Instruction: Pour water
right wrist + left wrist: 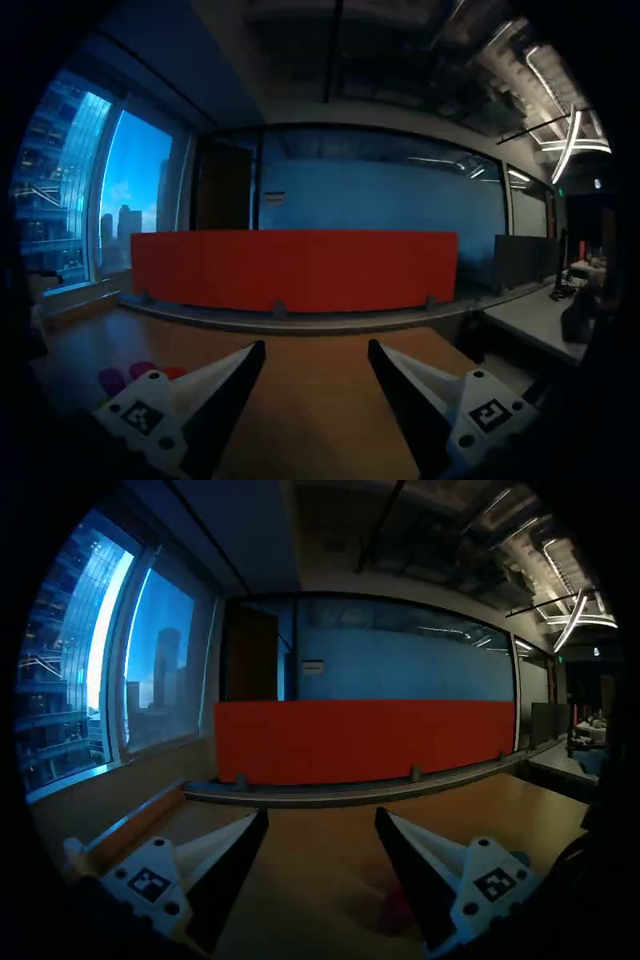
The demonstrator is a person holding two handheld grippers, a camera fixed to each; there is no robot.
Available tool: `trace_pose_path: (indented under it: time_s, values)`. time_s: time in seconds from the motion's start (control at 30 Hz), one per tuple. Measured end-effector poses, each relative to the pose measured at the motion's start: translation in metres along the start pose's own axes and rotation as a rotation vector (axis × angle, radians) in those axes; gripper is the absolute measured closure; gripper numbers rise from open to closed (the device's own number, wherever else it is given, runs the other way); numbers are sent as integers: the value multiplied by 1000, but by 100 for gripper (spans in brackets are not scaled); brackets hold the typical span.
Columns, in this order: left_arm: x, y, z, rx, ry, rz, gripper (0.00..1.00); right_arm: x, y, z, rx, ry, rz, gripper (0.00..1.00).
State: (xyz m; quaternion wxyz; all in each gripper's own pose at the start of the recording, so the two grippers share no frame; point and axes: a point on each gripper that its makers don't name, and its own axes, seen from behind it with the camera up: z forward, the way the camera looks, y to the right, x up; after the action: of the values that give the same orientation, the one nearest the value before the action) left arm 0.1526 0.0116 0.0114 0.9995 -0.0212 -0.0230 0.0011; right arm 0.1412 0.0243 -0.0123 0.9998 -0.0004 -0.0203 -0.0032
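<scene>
Two grippers hang over a wooden bench (pixel 320 872) in dim light, ahead of a water pour. The left gripper (pixel 320 811) has its fingers spread wide with nothing between them, and so does the right gripper (pixel 314 344). Both are held level above the wood and point at a red partition (pixel 360 740) along the bench's far edge, a stance that suits a start, not a grasp.

The likely task things lie low. Purple and red shapes (pixel 136 372) sit on the bench just beside the finger at the left of the right gripper view, partly hidden by it. A reddish blur (pixel 394 904) shows by the finger at the right of the left gripper view. Whether these are cups or a water vessel is too dim to tell. By this reading the pour is not yet begun, and each gripper would need to dip toward them first. A window (pixel 160 680) shows towers outside.
</scene>
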Motion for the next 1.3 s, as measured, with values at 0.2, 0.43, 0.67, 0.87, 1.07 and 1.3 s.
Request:
trace_pose_path:
  time_s: [0.2,0.43,0.67,0.87,1.07,1.3]
  values:
    - [8,2,2,-14,-15,-3,1,12,-5,2,14,-10,-4,1]
    - [23,3,4,-23,-14,14,1,24,-7,7,23,-15,-1,1]
    - [18,7,7,-51,-22,15,1,18,-10,10,35,-37,2,1]
    - [16,19,7,-116,-26,34,1,14,-23,8,100,-45,-9,1]
    - [16,35,4,-195,-25,39,1,14,-33,6,168,-48,-4,1]
    - [15,54,1,-289,-19,62,1,14,-40,3,232,-43,3,1]
